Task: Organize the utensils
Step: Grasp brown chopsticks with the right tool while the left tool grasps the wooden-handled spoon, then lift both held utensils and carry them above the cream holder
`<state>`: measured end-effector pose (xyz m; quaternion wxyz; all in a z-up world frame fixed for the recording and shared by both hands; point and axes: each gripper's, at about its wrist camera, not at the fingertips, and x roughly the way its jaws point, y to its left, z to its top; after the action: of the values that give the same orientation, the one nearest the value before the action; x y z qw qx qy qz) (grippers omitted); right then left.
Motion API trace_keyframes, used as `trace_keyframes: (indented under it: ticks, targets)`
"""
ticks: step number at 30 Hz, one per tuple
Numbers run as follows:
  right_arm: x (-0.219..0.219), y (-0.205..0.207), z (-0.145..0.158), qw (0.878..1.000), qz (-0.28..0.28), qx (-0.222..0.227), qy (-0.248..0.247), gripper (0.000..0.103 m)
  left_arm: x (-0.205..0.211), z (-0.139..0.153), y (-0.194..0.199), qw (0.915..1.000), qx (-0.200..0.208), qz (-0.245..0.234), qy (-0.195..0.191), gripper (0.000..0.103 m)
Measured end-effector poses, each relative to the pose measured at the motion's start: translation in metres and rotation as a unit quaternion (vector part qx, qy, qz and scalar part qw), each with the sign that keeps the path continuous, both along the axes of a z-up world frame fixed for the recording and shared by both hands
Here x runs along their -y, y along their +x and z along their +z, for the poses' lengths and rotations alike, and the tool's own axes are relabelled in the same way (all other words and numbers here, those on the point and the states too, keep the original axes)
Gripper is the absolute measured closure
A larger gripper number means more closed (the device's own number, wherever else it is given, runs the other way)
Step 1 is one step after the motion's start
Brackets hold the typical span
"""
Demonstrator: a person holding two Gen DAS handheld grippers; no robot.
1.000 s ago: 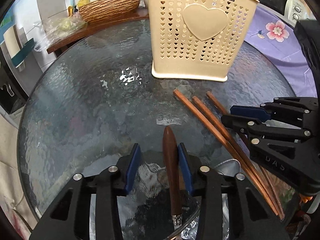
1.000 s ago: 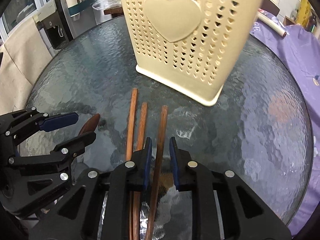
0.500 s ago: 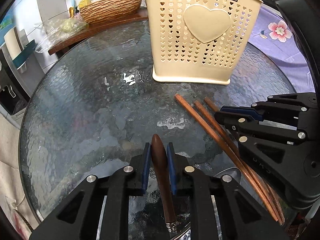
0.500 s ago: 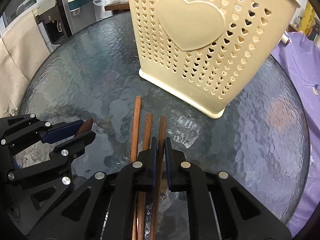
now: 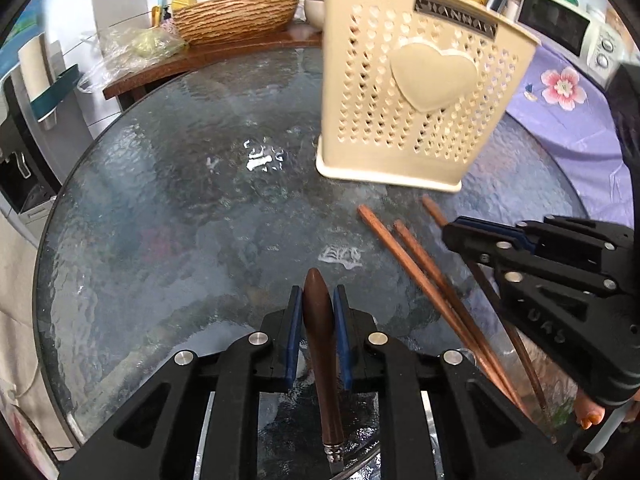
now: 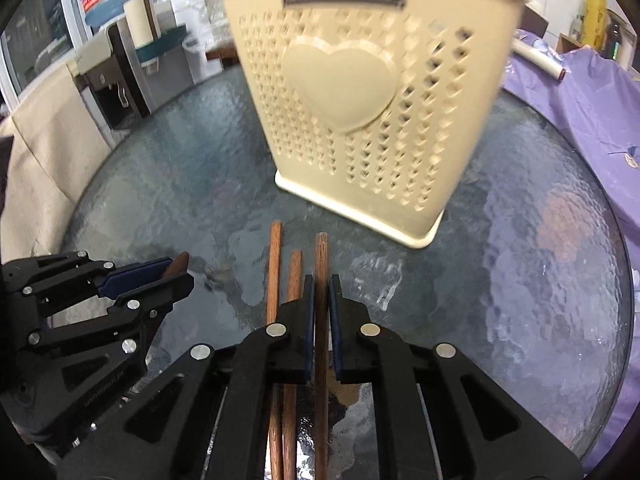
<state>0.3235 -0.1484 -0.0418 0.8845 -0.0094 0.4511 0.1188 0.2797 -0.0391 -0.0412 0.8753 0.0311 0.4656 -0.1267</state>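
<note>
**Left wrist and right wrist views: both grippers loaded, holder ahead**

Left wrist view: the left gripper (image 5: 316, 312) has its blue-padded fingers (image 5: 293, 328) closed onto the dark wooden handle (image 5: 320, 340) of a utensil. The rounded tip points up the frame toward the holder, and a metal ferrule shows at the lower edge; the working end is out of view. Gripping near the handle end appears meant to let the utensil be tipped upright.

Right wrist view: the right gripper (image 6: 321, 308) is closed on one chopstick (image 6: 321, 280), the rightmost of three. Two loose chopsticks (image 6: 284, 280) lie just beside it on the left, parallel, on the glass desk (image 6: 520, 260). Taking the outer stick singly keeps the neighbours undisturbed, in my judgement.

The cream perforated utensil holder (image 6: 360, 100) stands upright at upper centre, apart from the chopstick tips. Dark ends show above its rim, so it already holds some items.

Clearance: open glass lies between both grippers and the holder's base. The desk's round edge curves close at lower left and right. The grippers sit near each other, so lifting together risks a clash. The holder's tall rim requires a clear rise before any insertion.
</note>
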Motion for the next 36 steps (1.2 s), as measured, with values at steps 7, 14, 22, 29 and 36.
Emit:
trace_keyframes:
  ticks: [7,14,22,29,36]
  targets:
    - [0.020,-0.017,0.029,0.998,-0.011,0.050,0.030,0.096,-0.010,0.022,-0.004,0.9994,0.026,0.010,-0.022,0.088]
    - [0.042,-0.035,0.058,0.994,-0.016,0.088,0.070,0.096,-0.021,0.045,-0.014,0.9975,0.049,0.015,-0.048,0.088]
    - [0.046,-0.053,0.084,0.988,-0.012,0.120,0.094,0.096,-0.026,0.067,-0.027,0.9951,0.073,0.016,-0.065,0.089]
    - [0.052,-0.072,0.104,0.983,-0.012,0.147,0.106,0.096,-0.027,0.087,-0.040,0.9925,0.102,0.014,-0.065,0.089]
    - [0.056,-0.087,0.120,0.978,-0.016,0.177,0.106,0.096,-0.029,0.103,-0.049,0.9897,0.121,0.017,-0.075,0.089]
